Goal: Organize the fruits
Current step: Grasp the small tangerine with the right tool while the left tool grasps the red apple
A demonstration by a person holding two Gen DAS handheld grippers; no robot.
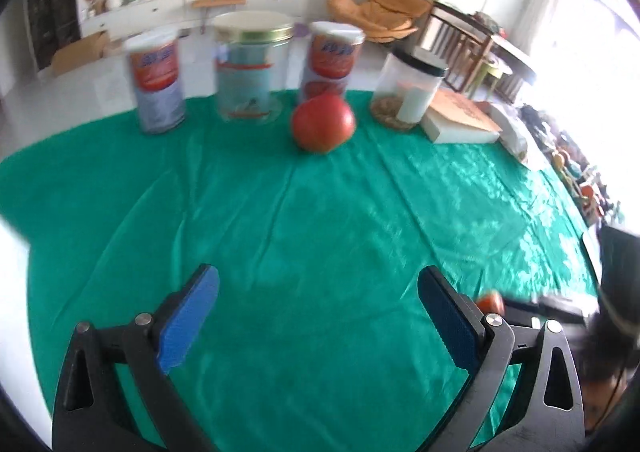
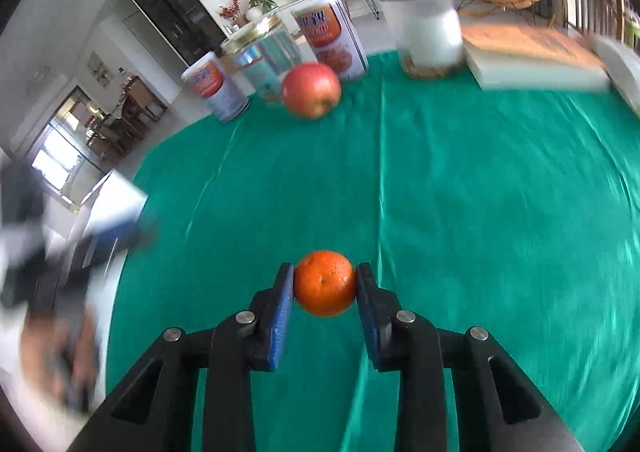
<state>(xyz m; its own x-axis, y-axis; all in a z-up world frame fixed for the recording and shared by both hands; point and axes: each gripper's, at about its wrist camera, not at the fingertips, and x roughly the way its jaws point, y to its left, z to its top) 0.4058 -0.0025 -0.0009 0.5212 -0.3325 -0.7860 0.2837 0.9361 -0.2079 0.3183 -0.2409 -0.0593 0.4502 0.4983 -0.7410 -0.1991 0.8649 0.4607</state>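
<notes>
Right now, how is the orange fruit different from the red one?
The orange is smaller than the apple, and bright orange where the apple is red. The orange is pinched between the right gripper pads; the apple sits free on the green cloth, in front of the tins. The left gripper is open and holds neither. Both fruits are round.

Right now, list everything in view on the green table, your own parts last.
Round orange mandarin: one, orange, between the right claw's pads.
Round red apple: one, red, far side, before the tins.
Printed cylindrical tins: two, white and orange, back row.
Clear jar with gold lid: one, between the tins.
Clear jar with black lid: one, right of the tins.
Thick book: one, orange cover, beside that jar.
Green tablecloth: one, covering the table.
Left claw: open, holding nothing.
Right claw: shut on the mandarin.
</notes>
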